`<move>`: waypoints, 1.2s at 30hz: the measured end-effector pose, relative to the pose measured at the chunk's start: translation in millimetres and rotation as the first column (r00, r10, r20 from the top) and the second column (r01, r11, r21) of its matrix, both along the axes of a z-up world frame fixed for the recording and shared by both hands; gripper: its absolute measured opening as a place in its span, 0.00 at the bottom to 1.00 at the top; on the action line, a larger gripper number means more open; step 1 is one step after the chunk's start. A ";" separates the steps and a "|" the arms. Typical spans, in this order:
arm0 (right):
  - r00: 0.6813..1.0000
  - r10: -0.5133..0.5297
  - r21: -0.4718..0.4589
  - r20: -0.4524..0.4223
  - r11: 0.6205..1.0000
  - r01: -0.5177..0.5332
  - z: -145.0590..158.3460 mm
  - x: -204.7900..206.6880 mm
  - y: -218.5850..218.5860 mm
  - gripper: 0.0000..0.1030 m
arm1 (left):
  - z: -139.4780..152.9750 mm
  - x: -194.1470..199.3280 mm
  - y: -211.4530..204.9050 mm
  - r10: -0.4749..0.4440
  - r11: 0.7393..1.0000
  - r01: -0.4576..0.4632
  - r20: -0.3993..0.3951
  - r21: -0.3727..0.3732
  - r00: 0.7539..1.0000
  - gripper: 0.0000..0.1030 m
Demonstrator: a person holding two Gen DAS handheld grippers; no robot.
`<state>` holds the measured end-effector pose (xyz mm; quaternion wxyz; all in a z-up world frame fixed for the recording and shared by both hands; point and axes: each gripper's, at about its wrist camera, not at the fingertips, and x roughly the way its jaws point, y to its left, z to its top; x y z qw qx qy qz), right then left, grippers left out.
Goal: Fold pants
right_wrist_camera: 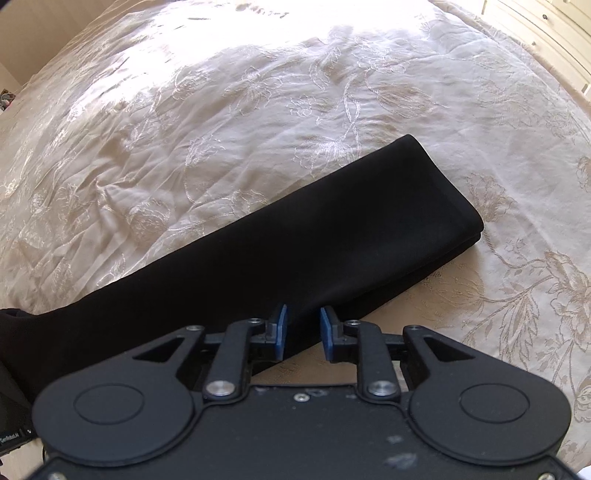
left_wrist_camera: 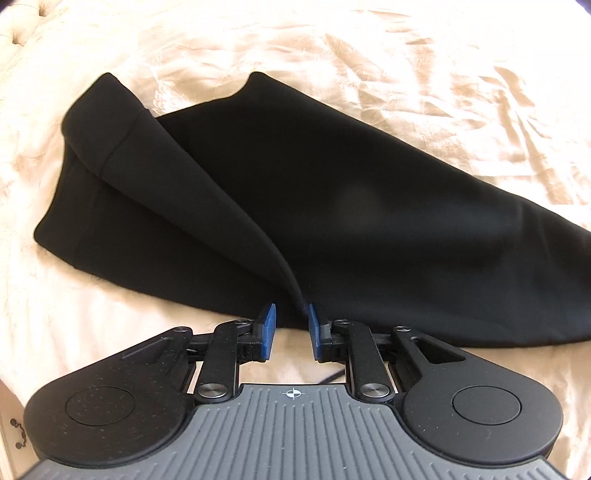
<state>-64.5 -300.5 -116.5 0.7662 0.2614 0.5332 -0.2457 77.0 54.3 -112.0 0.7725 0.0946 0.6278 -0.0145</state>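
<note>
Lying on the bedspread (right_wrist_camera: 258, 110), black pants (left_wrist_camera: 295, 184) sit between both grippers' (left_wrist_camera: 291, 328) (right_wrist_camera: 303, 332) narrowly parted, unpressing jaws.

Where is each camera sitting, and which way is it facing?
Left wrist: on the left gripper, facing steeply down at the wide end of the black pants; blue pads apart, no hand visible.
Right wrist: on the right gripper, facing down at the folded leg end; pads apart.
Shared: the pants on the cream bedspread.

A home bedroom; a cream, flower-embroidered satin bedspread (right_wrist_camera: 258, 122) fills the view. At two o'clock stands a cream panelled drawer unit with small knobs (right_wrist_camera: 546, 33).
</note>
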 end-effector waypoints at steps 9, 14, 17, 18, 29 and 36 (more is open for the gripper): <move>0.963 0.220 -0.018 0.155 0.975 -0.220 38.0 20.4 51.2 0.23 | 33.5 -9.7 40.6 0.045 0.997 -0.051 0.089 0.057 0.995 0.19; 0.891 0.393 -0.007 0.228 0.916 -0.402 51.3 41.5 109.5 0.25 | 34.6 8.3 77.6 0.092 0.992 -0.101 0.107 0.079 0.990 0.19; 0.854 0.466 -0.006 0.231 0.879 -0.478 52.8 57.7 153.6 0.25 | 31.3 22.4 107.3 0.119 0.990 -0.126 0.094 0.069 0.988 0.19; 0.843 0.486 -0.005 0.229 0.867 -0.498 52.4 62.7 169.2 0.26 | 28.8 28.1 117.6 0.123 0.989 -0.129 0.088 0.065 0.988 0.19; 0.784 0.601 0.044 0.158 0.789 -0.613 36.1 121.3 321.2 0.26 | 0.6 96.6 209.8 0.087 0.995 -0.088 0.031 0.048 0.996 0.19; 0.785 0.595 0.055 0.171 0.790 -0.611 35.8 168.3 374.8 0.27 | -14.5 145.4 252.6 0.058 0.998 -0.058 0.005 0.012 0.998 0.19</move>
